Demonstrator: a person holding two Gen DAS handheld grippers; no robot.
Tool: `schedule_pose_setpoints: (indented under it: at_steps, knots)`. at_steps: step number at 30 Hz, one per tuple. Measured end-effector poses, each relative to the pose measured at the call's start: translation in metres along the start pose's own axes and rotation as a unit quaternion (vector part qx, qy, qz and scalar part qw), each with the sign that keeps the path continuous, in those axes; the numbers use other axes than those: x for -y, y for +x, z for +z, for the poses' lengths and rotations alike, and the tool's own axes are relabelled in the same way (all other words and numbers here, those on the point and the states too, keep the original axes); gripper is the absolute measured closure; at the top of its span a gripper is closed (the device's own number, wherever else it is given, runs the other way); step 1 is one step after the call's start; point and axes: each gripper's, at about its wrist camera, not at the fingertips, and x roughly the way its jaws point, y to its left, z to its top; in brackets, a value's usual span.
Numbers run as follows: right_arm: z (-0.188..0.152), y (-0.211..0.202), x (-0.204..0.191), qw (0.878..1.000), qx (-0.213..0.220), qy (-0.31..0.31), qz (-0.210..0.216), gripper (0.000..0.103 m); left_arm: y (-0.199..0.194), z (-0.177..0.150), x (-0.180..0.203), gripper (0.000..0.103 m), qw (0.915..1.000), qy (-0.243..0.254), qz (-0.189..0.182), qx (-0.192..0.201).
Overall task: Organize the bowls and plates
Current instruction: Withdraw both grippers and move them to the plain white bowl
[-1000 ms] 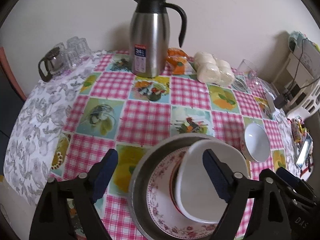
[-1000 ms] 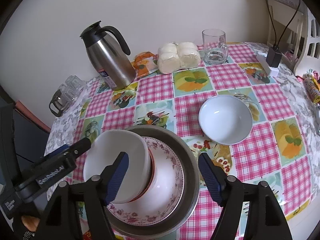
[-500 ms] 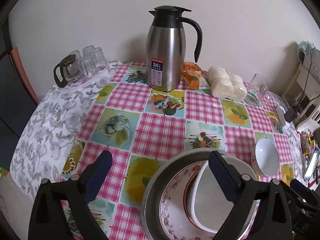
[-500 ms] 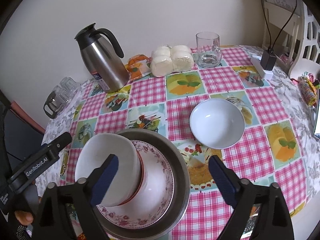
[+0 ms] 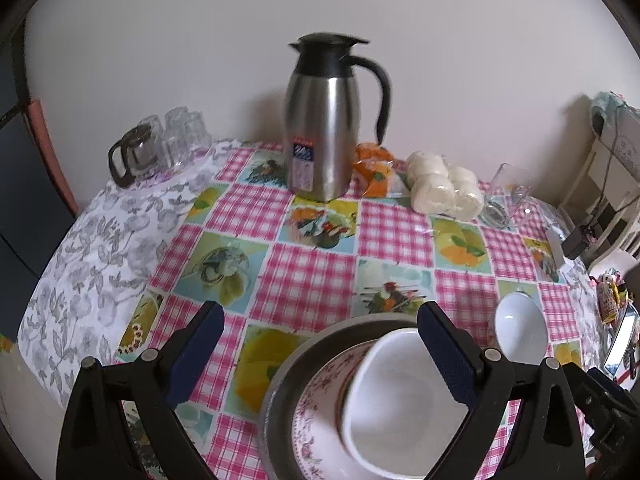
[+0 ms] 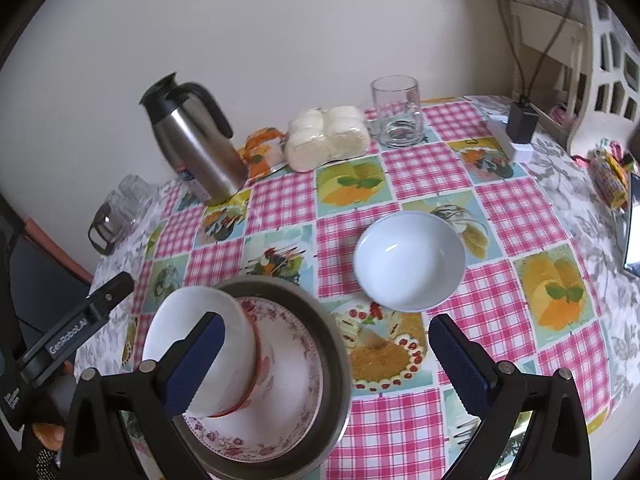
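Right wrist view shows most of the work at once. My right gripper [image 6: 324, 360] has its jaws spread wide and holds nothing; it hangs above the tabletop [image 6: 516, 204] between the stack and the loose white bowl [image 6: 410, 260].

The stack is near the front edge of the tabletop: a metal basin [image 6: 336, 364] at the bottom, a floral plate [image 6: 288, 412] lying inside it, and a tall white bowl [image 6: 200, 344] on the plate. This bowl is tilted, its mouth turned to the left, so I judge that it is not properly seated (it leans, it does not sit flat).

From the left wrist view, my left gripper [image 5: 320, 344] is also open wide and grasps nothing. One blue finger is over the tabletop, the other is over the rim of the tall white bowl [image 5: 400, 400]; I cannot tell if it touches.

So I judge the task partly done: basin, plate and one bowl are gathered in one place. What is left, as far as I see, is to set the tilted bowl straight and to bring the loose white bowl [image 5: 520, 332], which stands apart to the right of the stack, into the pile. The steel jug [image 6: 196, 140] and the drinking glass [image 6: 398, 114] at the back are not part of this job, I think.
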Motion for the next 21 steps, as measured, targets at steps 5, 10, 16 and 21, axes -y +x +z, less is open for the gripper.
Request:
schedule_pose_setpoints:
  at_steps: [5,10,16,21]
  knots:
    - [0.006,-0.007,0.024,1.000,0.017,0.023,-0.011,0.000,-0.002,0.000,0.021,0.006,0.9996,0.023,-0.012,0.006]
    - [0.011,-0.012,0.056,0.998,0.025,0.058,-0.028,0.000,-0.008,0.000,0.051,0.006,0.9981,0.052,-0.028,0.020]
    - [0.015,-0.015,0.096,0.993,0.029,0.097,-0.055,0.000,-0.016,0.002,0.090,0.006,0.9936,0.085,-0.067,0.031]
    - [0.017,-0.011,0.122,0.990,0.024,0.124,-0.067,0.000,-0.014,0.000,0.127,0.006,0.9887,0.113,-0.096,0.021]
